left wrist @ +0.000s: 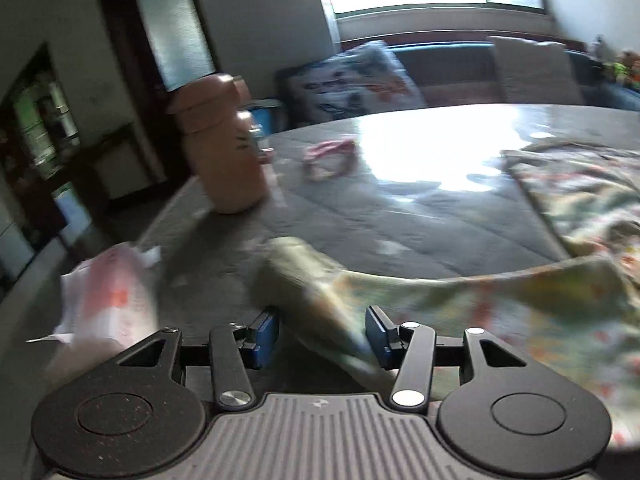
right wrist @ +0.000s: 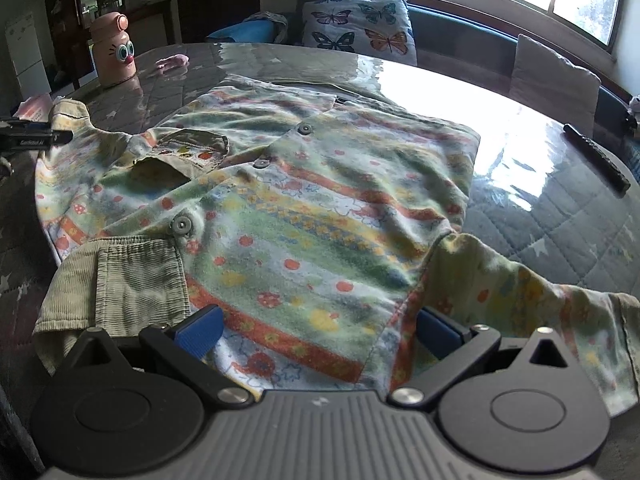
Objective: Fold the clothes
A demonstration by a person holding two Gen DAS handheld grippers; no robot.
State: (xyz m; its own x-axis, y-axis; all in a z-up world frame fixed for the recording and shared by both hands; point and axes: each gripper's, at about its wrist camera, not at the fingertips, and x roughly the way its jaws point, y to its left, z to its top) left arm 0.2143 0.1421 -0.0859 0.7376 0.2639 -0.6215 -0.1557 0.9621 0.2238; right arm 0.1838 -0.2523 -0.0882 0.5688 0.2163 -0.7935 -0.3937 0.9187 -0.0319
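Note:
A small flower-print shirt [right wrist: 304,208] with green corduroy trim and snap buttons lies spread on the round table [right wrist: 560,216]. My left gripper [left wrist: 322,334] has its blue pads apart around the shirt's left sleeve cuff [left wrist: 304,276], which passes between them; the view is blurred. That gripper also shows at the far left of the right wrist view [right wrist: 36,136]. My right gripper [right wrist: 320,330] is open wide over the shirt's near hem, with the right sleeve [right wrist: 520,292] beside its right pad.
A pink bottle with cartoon eyes [right wrist: 112,50] stands at the table's far left, with a pink hair band [right wrist: 172,62] near it. A crumpled pink-white packet [left wrist: 108,296] lies by the left gripper. A dark remote [right wrist: 596,158] lies at the right edge. A butterfly cushion [right wrist: 356,24] is behind.

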